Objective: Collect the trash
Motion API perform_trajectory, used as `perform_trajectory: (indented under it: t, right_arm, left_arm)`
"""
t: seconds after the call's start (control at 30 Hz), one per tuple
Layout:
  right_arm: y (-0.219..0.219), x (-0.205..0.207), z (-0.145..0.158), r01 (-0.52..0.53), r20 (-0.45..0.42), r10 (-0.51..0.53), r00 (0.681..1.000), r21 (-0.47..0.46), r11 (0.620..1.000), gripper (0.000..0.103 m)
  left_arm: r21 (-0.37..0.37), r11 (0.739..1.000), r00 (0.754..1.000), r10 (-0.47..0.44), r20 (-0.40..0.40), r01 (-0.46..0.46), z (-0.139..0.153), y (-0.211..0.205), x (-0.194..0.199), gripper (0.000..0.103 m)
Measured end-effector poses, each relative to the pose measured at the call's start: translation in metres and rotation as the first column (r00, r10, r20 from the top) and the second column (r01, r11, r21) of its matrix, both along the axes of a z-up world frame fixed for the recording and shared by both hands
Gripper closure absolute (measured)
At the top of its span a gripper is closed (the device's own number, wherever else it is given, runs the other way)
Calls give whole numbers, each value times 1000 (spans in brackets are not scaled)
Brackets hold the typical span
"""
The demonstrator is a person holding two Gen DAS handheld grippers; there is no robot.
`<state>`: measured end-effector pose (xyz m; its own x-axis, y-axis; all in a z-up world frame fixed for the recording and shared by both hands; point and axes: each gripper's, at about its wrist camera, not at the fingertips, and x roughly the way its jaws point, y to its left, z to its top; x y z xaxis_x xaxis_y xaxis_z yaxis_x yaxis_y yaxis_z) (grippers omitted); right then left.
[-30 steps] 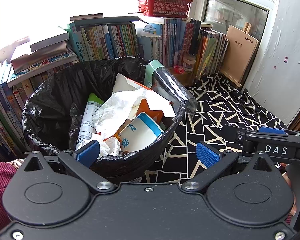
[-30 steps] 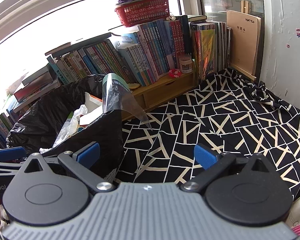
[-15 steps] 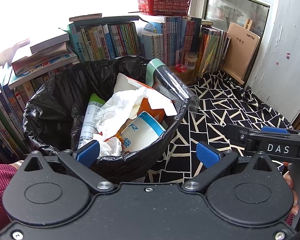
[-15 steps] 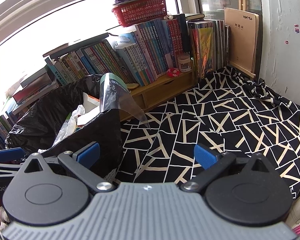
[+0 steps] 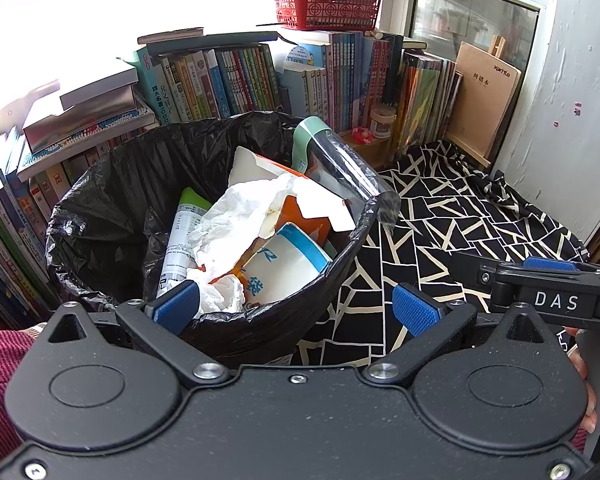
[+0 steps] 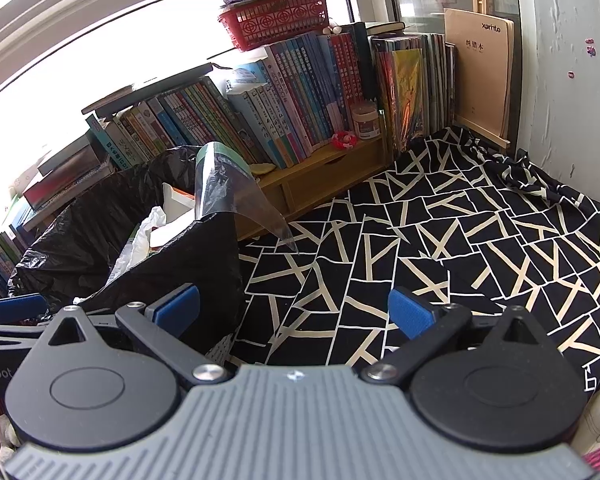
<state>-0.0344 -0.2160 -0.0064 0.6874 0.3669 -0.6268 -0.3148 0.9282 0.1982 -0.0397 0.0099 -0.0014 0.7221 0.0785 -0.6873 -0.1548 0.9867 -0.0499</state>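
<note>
Trash [image 5: 256, 236] is heaped in the bin [image 5: 100, 216], with a clear sheet [image 5: 340, 168] overhanging the bin's rim, which should be pressed inside (both grippers [image 5: 296, 308] [image 6: 294, 312] gape wide, empty).

a: bin liner [image 5: 100, 216] black. inside: white tissue [image 5: 236, 216], orange carton [image 5: 300, 216], white cup [image 5: 284, 268] with blue rim and print.
b: cloth [image 6: 440, 248] black, cream lines in broken angular pattern. basket [image 6: 276, 20] red.
a: pads [image 5: 414, 310] blue. sleeve [image 5: 0, 356] dark red, ribbed. notebook [image 6: 480, 72] tan.
</note>
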Motion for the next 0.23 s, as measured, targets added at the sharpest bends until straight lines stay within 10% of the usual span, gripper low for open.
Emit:
perform_trajectory:
  t: [0.23]
  right_arm:
    - [1,0,-1,1,0,-1,1000,1,1000,0]
  left_arm:
    - [-4,1000,1000,1,2,-1,0,0,0,0]
